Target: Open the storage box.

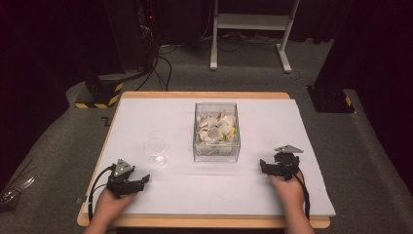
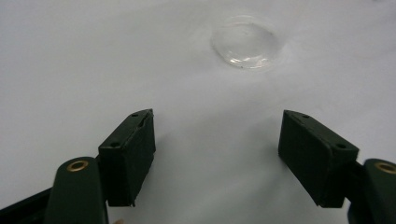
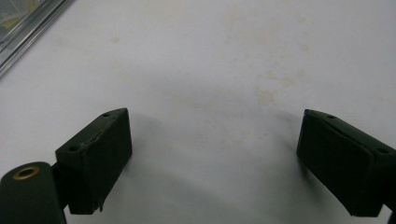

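High view: one clear cup (image 1: 155,147), one packet-filled box (image 1: 216,130), two tongs spread wide, empty.

Dark room, grey carpet (image 1: 58,146), white frame legs (image 1: 253,22), black-and-yellow striped base (image 1: 100,95) beyond wooden table (image 1: 204,95).

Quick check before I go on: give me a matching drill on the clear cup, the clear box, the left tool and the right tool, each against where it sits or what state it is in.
Things:
1. clear cup
2. clear box
3. left tool
4. right tool

Places or states:
A. table centre, holding white and yellow packets
B. open, near the table's right edge
C. empty, left of the box
D. open, just below the cup in the high view

Pairs: 1-C, 2-A, 3-D, 4-B
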Available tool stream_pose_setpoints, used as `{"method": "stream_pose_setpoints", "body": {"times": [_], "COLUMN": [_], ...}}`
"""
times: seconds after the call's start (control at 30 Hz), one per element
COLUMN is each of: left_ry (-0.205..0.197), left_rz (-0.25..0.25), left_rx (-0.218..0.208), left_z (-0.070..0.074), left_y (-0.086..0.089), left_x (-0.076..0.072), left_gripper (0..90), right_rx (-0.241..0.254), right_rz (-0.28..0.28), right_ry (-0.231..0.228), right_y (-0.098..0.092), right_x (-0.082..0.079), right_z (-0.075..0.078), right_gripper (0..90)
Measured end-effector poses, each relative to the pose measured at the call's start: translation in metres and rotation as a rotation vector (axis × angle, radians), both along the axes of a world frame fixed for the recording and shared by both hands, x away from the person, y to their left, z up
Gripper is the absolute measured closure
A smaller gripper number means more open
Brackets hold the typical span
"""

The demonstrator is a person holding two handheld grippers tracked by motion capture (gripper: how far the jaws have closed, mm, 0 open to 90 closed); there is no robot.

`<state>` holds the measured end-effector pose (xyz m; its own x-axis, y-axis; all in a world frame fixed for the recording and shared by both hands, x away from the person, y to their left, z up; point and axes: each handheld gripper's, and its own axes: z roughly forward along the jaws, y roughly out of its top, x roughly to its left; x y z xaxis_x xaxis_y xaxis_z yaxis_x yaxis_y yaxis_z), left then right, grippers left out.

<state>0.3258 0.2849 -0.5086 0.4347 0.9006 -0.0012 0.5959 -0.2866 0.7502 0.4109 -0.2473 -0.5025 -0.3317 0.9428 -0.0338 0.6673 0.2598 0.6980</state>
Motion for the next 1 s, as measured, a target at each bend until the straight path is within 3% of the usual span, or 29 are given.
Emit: {"method": "stream_pose_setpoints", "body": {"times": [0.1,0.6,1.0], "left_ry": [0.001,0.002,0.001], "left_rz": [0.001,-0.002,-0.001], "left_rx": [-0.001,0.000,0.001], "left_z": [0.000,0.000,0.000], "left_y": [0.000,0.000,0.000], "left_x": [0.000,0.000,0.000], "left_gripper": [27.5,27.5,27.4], "right_rx": [0.021,0.013,0.013], "right_rz": [-0.006,0.061,0.121], "right_ry": [-0.014,-0.118,-0.154], "right_y": [-0.001,0.010,0.027], "right_x": [-0.004,-0.027,-0.041], "right_z": [0.004,0.018,0.027], "right_gripper": [10.1,9.4,9.4]}}
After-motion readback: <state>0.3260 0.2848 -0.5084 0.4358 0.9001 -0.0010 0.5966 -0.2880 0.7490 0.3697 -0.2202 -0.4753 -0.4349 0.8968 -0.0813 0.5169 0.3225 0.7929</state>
